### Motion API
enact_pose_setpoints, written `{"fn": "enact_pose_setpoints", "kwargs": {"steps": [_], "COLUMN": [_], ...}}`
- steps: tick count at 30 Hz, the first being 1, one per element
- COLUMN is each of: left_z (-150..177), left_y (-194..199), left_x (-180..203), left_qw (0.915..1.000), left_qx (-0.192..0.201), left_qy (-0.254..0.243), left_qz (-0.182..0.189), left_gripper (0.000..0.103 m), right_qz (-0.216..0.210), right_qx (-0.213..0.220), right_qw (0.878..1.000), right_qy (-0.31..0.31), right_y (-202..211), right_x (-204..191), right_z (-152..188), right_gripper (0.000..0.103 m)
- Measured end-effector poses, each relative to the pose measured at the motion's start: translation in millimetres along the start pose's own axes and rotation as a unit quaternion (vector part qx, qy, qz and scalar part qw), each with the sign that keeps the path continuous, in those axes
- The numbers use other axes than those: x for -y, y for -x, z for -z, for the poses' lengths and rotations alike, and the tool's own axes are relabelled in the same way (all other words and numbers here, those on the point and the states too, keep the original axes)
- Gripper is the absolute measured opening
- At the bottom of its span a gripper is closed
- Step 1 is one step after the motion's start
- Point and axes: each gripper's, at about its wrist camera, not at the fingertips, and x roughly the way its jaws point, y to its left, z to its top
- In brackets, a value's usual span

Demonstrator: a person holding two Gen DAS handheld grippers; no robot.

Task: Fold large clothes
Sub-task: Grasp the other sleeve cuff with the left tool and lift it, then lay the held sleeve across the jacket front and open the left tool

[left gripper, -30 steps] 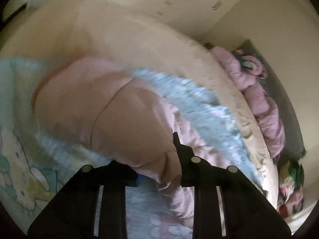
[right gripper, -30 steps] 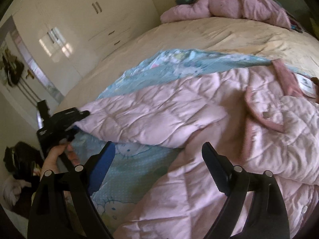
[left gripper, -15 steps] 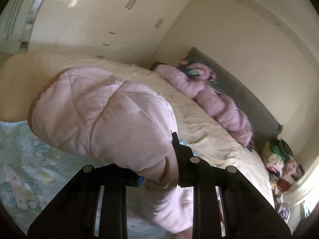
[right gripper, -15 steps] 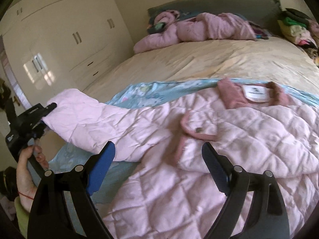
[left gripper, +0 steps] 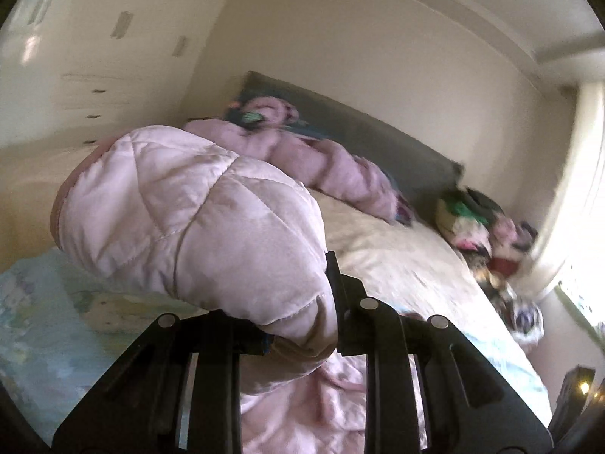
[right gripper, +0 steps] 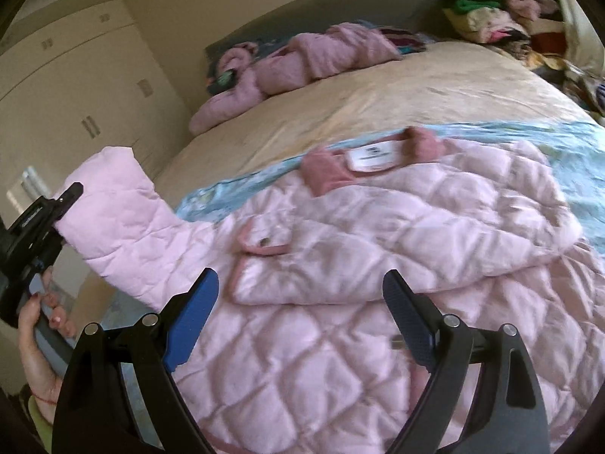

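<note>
The fold looked barely begun, as far as I could judge; the left claw [right gripper: 66,198], at the far left of the right wrist view with a hand [right gripper: 38,325] on its grip, was clamped on the cuff of the sleeve [right gripper: 124,223], which it held raised off the bed, clear of the blanket [right gripper: 574,143]; the sleeve had not yet been laid across the body; further right the coat [right gripper: 340,302], pink and quilted, lay spread on that blue blanket with its front flap partly turned over, its pocket [right gripper: 264,242] showing and its collar [right gripper: 329,170] and label towards the headboard [right gripper: 340,11]; the right claw [right gripper: 300,317] hovered over the coat's middle with its jaws wide apart and nothing between them; what seemed left was to bring the sleeve in, deal with the other side, then fold the length. The bed [right gripper: 378,94] carried a cream cover beyond the blanket; a wardrobe [right gripper: 68,87] stood at the left; another pink garment [right gripper: 302,56] lay crumpled near the headboard; a pile of clothes [right gripper: 491,11] sat at the far right corner, by bright daylight.
</note>
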Motion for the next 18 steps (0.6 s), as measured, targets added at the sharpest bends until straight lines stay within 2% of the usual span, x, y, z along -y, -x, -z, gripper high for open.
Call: {"fn": "enact_pose_setpoints", "kwargs": {"steps": [5, 11, 15, 18], "left_z": [16.4, 45.6, 69.4, 91.9], "left_y": [-20.1, -42.0, -58.8, -69.0], "left_x": [27.8, 63.0, 78.9, 90.1], "left_qw": [0.9987, 0.9917, 0.9817, 0.9724], "left_qx": [-0.021, -0.059, -0.11, -0.14], "left_qy": [-0.043, -0.098, -0.112, -0.14], "left_qz": [0.021, 0.059, 0.107, 0.123], "left_gripper": [0.015, 0.015, 0.015, 0.015], "right_qz": [0.034, 0.068, 0.089, 0.101], "right_qx": [0.014, 0.029, 0.039, 0.041], "right_qw": [0.999, 0.996, 0.994, 0.992], "right_qy": [-0.021, -0.042, -0.053, -0.061], "right_y": [16.1, 28.1, 32.6, 36.7], "right_x": [33.4, 63.1, 77.2, 89.5], "right_z": [-1.7, -3.1, -2.7, -2.7], "right_gripper": [0.088, 0.088, 0.088, 0.088]}}
